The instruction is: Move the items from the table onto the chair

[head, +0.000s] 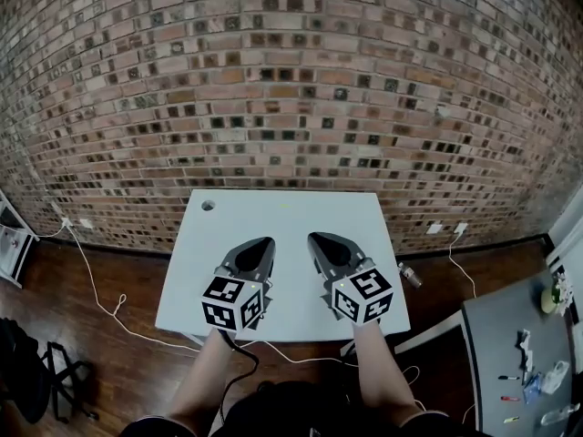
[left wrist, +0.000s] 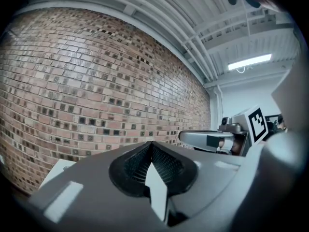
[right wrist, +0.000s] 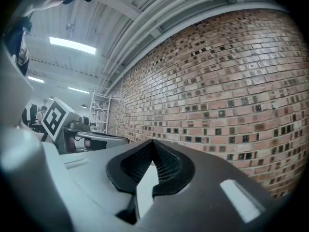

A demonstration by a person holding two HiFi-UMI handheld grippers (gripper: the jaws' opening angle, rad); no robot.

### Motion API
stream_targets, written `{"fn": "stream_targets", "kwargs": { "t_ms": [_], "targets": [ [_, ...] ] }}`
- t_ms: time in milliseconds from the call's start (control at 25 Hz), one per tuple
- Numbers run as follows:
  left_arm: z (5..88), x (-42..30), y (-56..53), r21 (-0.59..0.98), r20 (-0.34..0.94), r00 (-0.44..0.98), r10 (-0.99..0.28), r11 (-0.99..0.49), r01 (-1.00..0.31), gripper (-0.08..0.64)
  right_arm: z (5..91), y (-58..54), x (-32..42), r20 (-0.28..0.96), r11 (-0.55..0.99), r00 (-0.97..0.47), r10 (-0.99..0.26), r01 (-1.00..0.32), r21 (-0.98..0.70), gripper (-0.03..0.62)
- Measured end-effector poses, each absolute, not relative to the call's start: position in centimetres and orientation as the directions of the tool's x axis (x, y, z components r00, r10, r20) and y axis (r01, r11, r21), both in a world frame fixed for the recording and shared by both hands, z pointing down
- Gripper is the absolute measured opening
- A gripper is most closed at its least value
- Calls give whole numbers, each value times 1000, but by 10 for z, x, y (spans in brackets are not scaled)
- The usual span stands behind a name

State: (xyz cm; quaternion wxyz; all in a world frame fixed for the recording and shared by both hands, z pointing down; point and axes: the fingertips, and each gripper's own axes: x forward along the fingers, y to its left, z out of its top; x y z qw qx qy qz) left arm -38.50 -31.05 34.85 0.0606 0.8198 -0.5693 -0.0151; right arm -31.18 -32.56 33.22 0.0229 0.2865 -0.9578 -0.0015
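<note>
My left gripper and right gripper hover side by side over the white table, both pointing at the brick wall. Each is shut with nothing between its jaws. In the left gripper view the left gripper has its ribbed pads meeting at the tip, and the right gripper shows beside it. The right gripper view shows the right gripper shut the same way, with the left gripper at its left. Several small items lie on a grey surface at the lower right. No chair is in view.
The brick wall stands right behind the white table. White cables trail over the wooden floor at the left. A small bottle lies on the floor by the table's right side. A black bag sits at the lower left.
</note>
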Motion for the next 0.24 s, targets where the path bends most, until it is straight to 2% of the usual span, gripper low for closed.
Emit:
{"fn": "stream_targets", "kwargs": {
  "t_ms": [240],
  "targets": [
    [351,-391,-311,120,45,346,-937,-339,-933,12,332,-327,-319,42,839,-838,-544,-544,20,0]
  ]
}}
